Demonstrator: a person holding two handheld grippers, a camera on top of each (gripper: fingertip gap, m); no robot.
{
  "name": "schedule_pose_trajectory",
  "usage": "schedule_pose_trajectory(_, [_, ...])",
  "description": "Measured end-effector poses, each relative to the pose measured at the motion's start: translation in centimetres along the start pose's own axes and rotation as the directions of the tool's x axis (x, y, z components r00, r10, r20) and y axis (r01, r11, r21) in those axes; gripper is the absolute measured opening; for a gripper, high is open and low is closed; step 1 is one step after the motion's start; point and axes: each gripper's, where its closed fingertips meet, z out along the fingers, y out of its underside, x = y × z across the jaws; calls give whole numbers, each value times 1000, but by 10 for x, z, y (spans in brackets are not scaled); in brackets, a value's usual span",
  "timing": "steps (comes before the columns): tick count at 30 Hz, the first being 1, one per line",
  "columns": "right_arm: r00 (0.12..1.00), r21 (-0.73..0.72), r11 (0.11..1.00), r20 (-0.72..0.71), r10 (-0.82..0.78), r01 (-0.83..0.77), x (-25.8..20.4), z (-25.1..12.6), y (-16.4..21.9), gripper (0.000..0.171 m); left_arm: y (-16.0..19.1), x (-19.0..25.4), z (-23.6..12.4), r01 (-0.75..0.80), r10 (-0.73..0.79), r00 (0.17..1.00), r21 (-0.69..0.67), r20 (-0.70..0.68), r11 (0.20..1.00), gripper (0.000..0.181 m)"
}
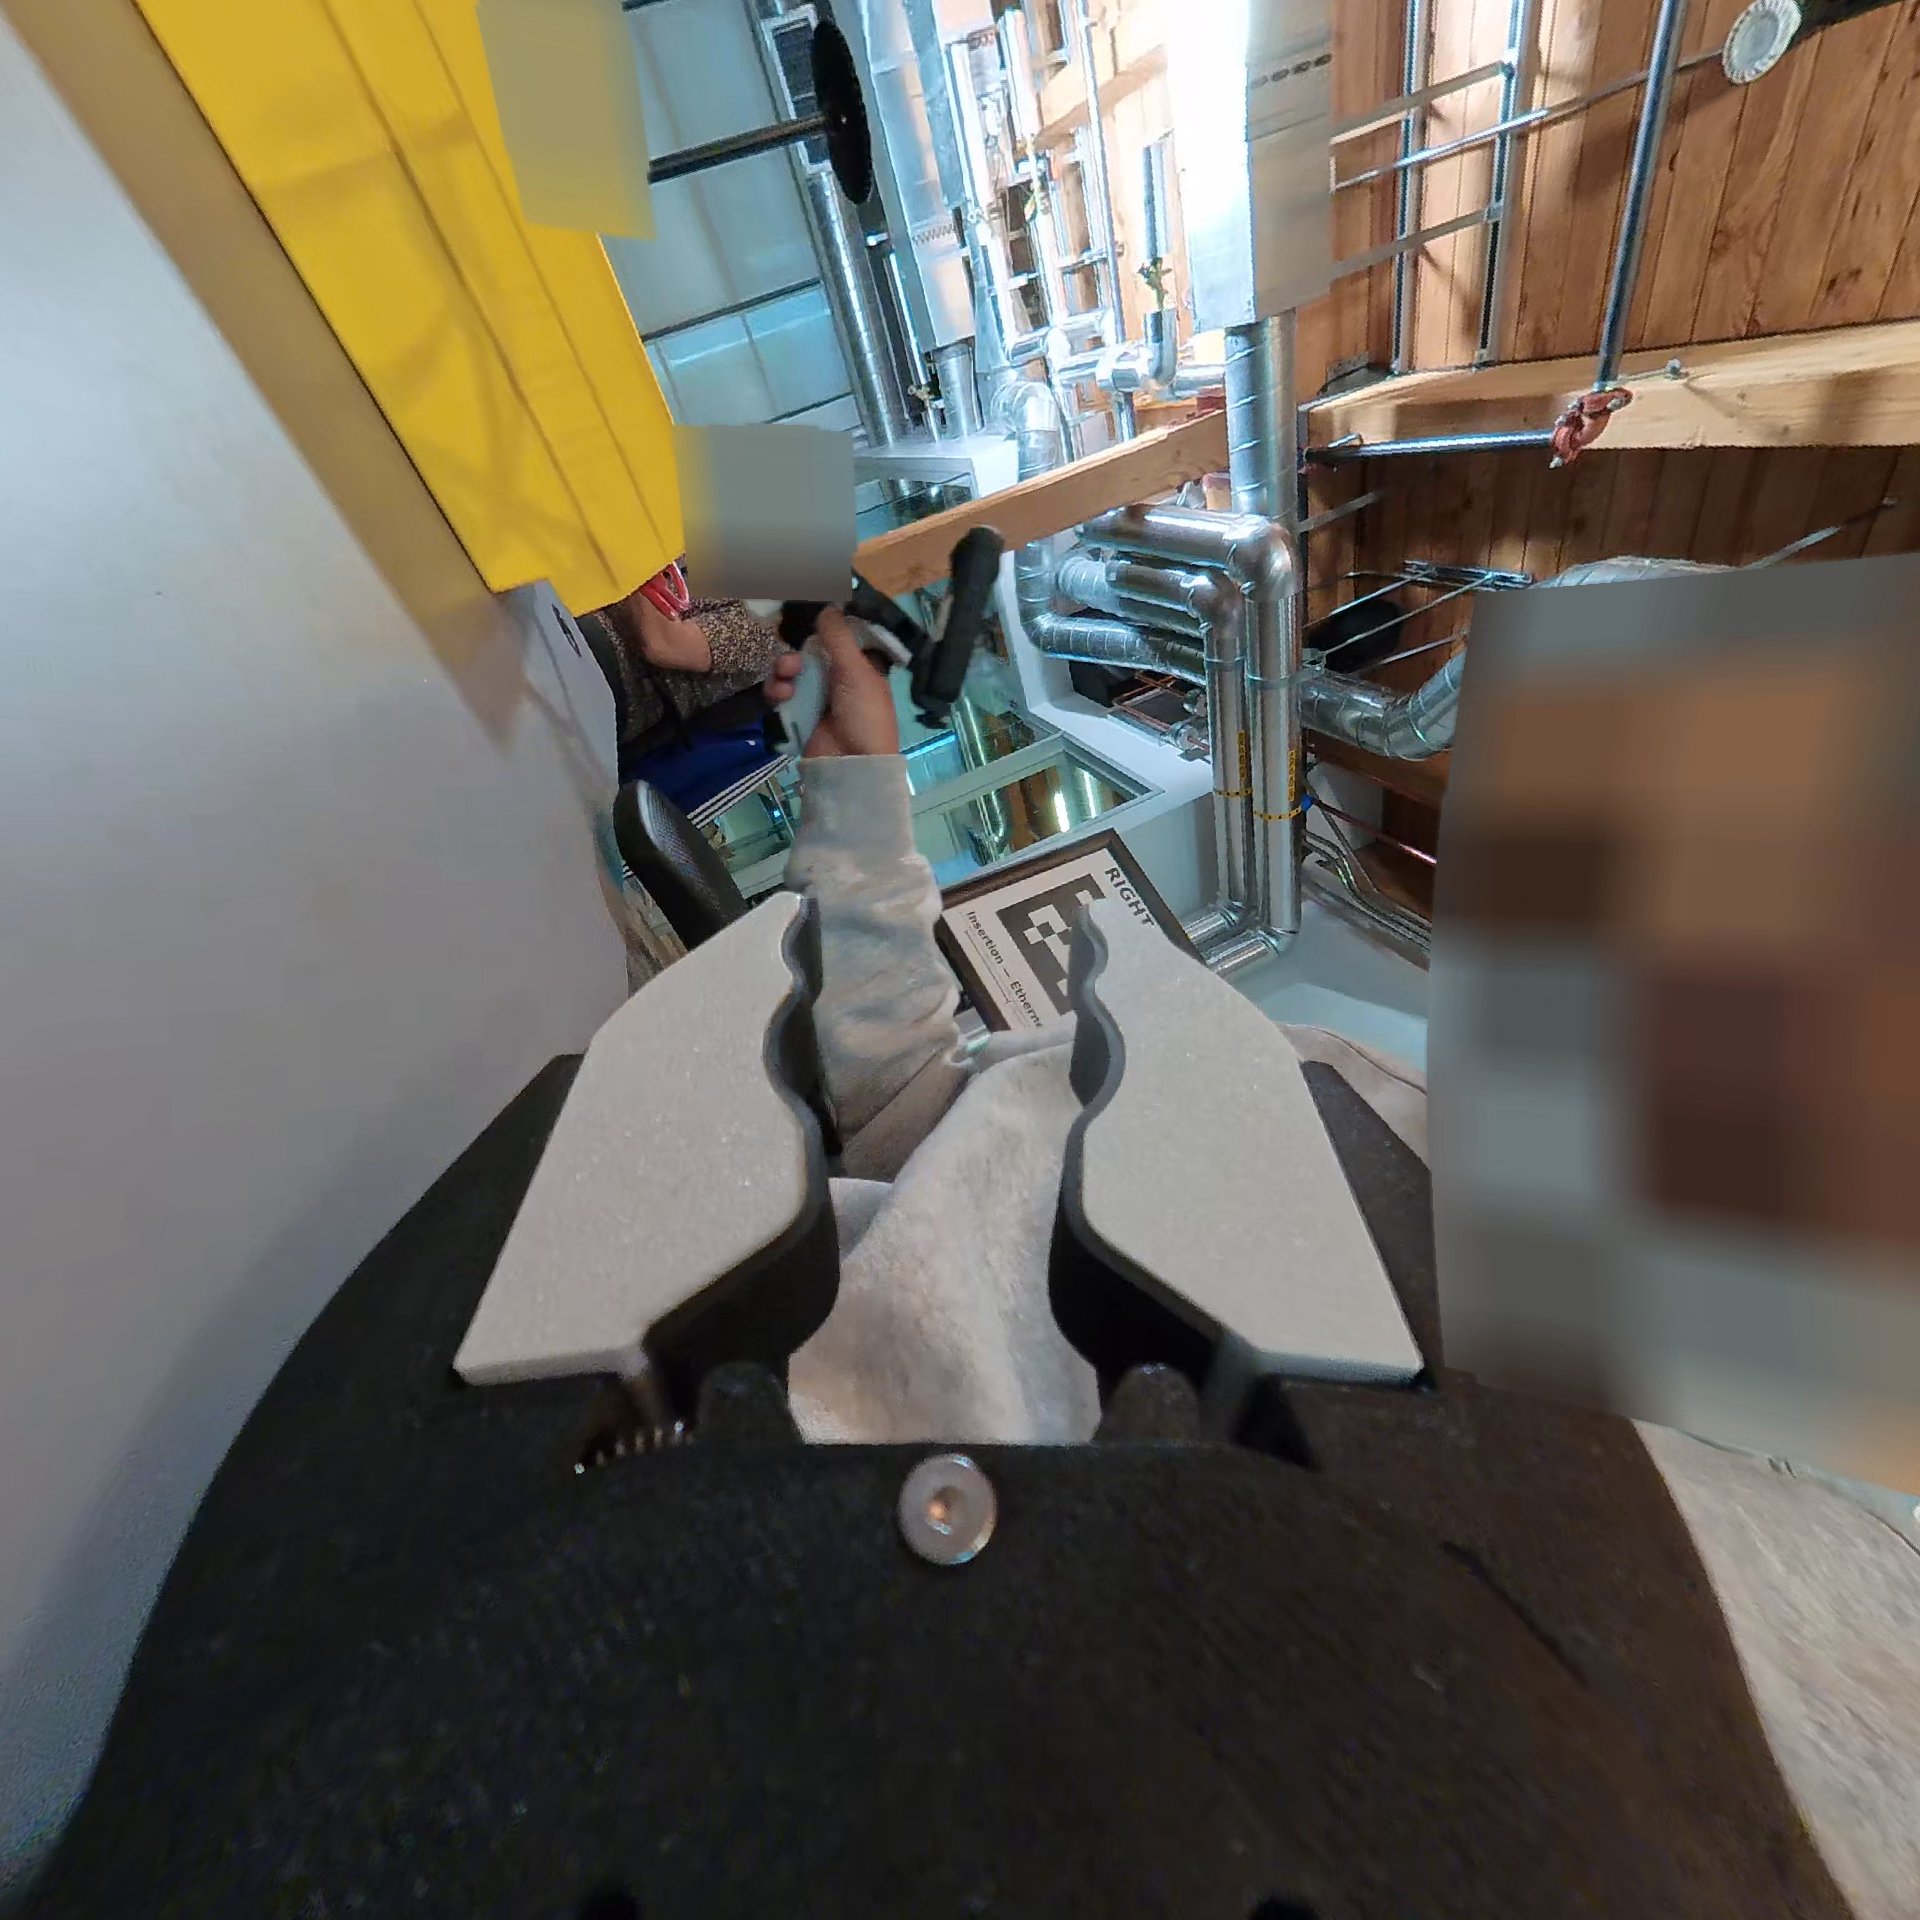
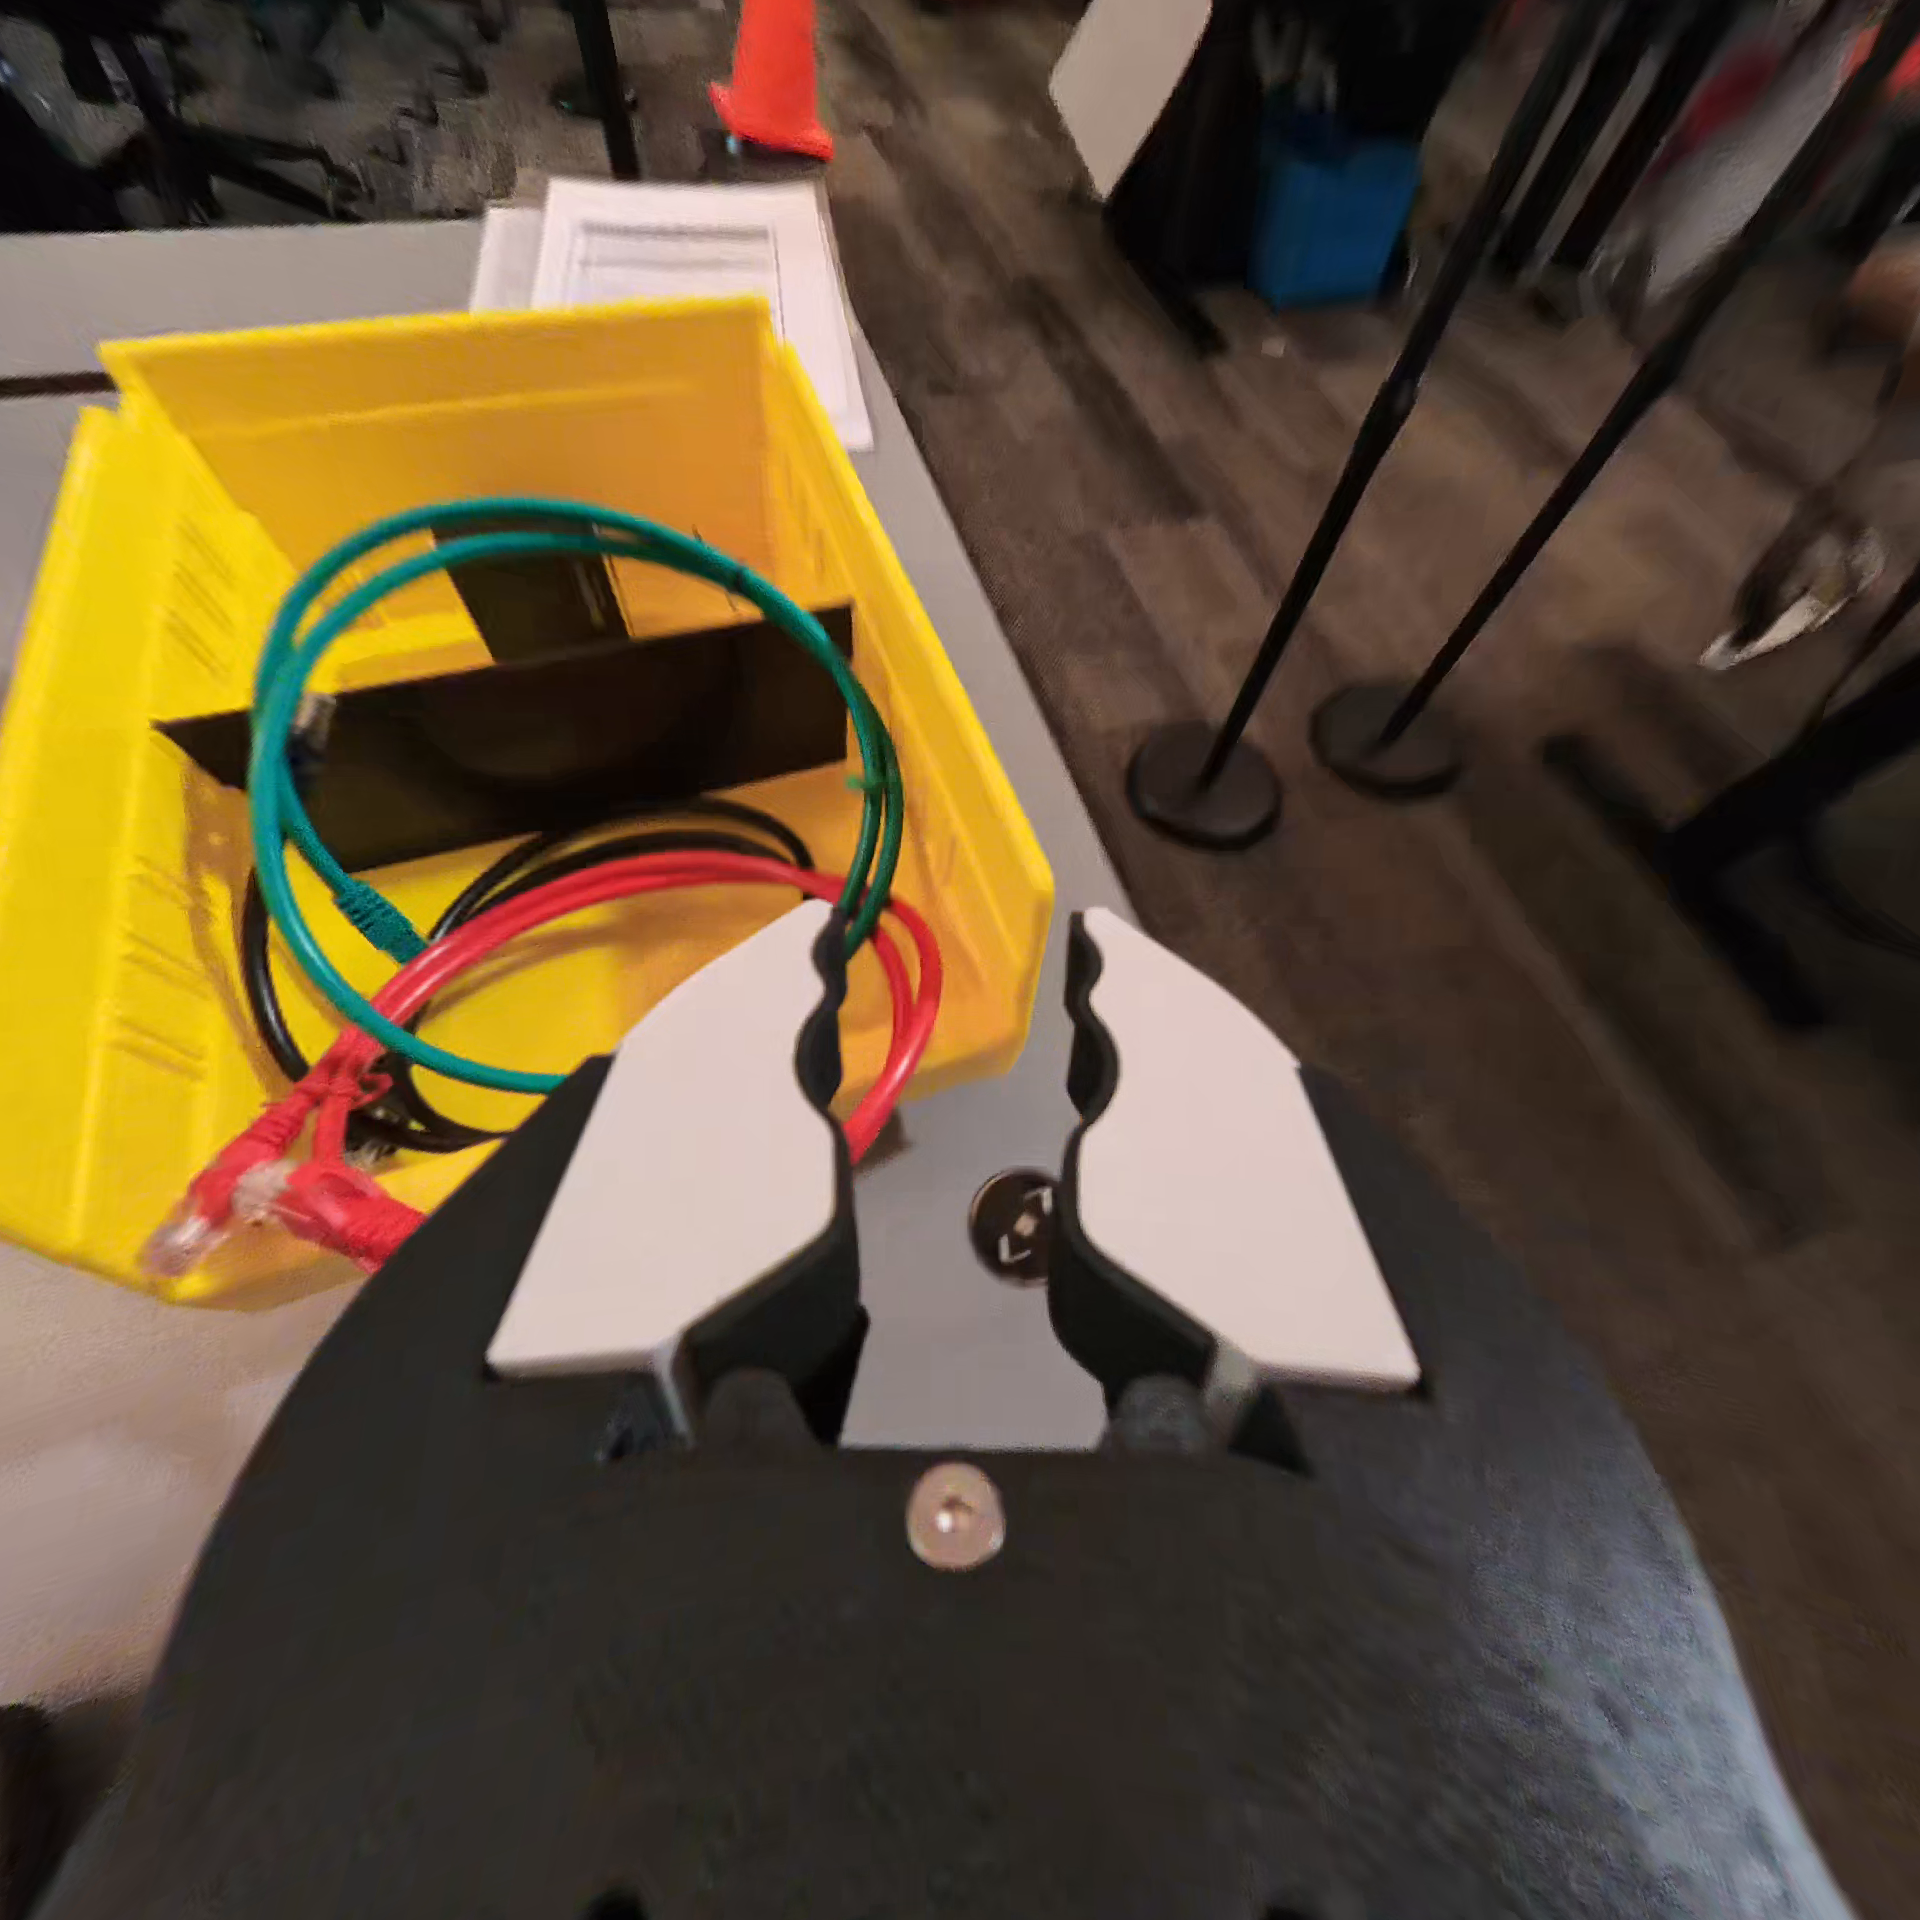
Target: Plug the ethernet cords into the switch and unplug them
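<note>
Your right hand-held gripper (image 2: pixel 951 940) is spread and holds nothing; it hovers above the tabletop (image 2: pixel 966 1340) at the lower right corner of the yellow bin (image 2: pixel 135 935). The cords lie just left of the left fingertip, inside the bin. The red cord (image 2: pixel 904 1049) loops closest, passing behind that finger, with its plugs resting over the bin's front wall at lower left. The green cord (image 2: pixel 272 831) coils above it, and a black cord (image 2: pixel 260 1029) lies beneath both. A black divider (image 2: pixel 582 717) crosses the bin at centre frame. You cannot make out the switch. The tabletop edge runs diagonally just right of the bin; beyond it are floor and black stand bases (image 2: pixel 1205 790).

Your left hand-held gripper (image 1: pixel 940 930) is also spread and empty, pointing at a grey sleeve (image 1: pixel 883 966) and a framed marker card (image 1: pixel 1049 935).
</note>
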Motion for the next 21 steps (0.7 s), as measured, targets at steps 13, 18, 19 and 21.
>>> schedule_pose_trajectory(13, [809, -330, 873, 354, 468, -360, -34, 29, 69, 28, 3, -1, 4, 7, -7, 1000, -21, -5, 1000, 45])
schedule_pose_trajectory(18, [859, -201, 918, 328, 393, -342, -13, 10, 41, 9, 2, -2, 3, 13, -13, 1000, -17, -9, 1000, 45])
schedule_pose_trajectory(19, [875, -148, 930, 317, 367, -336, -9, 2, 30, 8, 2, -2, 4, 13, -13, 1000, -17, -9, 1000, 45])
schedule_pose_trajectory(21, [905, -44, 951, 298, 304, -305, -3, -14, 8, 6, 2, -2, 4, 13, -13, 1000, -16, -8, 1000, 45])
